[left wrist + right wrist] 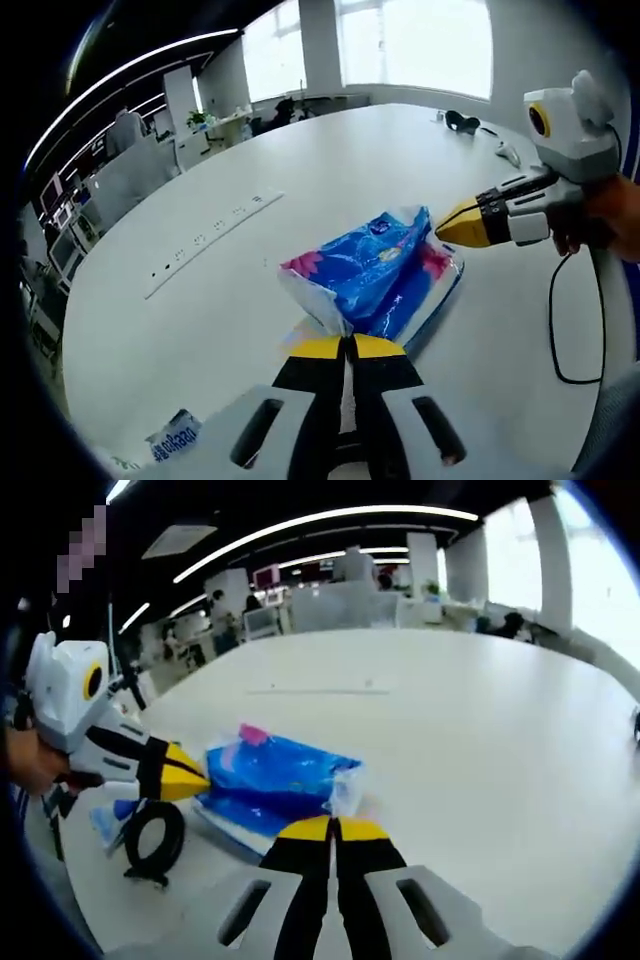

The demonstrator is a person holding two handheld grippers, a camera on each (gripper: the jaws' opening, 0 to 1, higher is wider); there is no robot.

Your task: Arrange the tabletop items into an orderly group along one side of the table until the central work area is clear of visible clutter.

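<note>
Left tongs [345, 347], jaws together, pinch the near end of a blue tissue pack [385, 270] whose long axis runs straight ahead. Right tongs [333, 829], also together, meet the pack's opposite end. Beyond lie a white table [200, 300], a black ring [153, 840] and an office.

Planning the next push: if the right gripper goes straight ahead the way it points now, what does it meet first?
Probably the blue tissue pack: the right gripper, jaws shut, sits at its near edge; whether it already touches is unclear.
</note>
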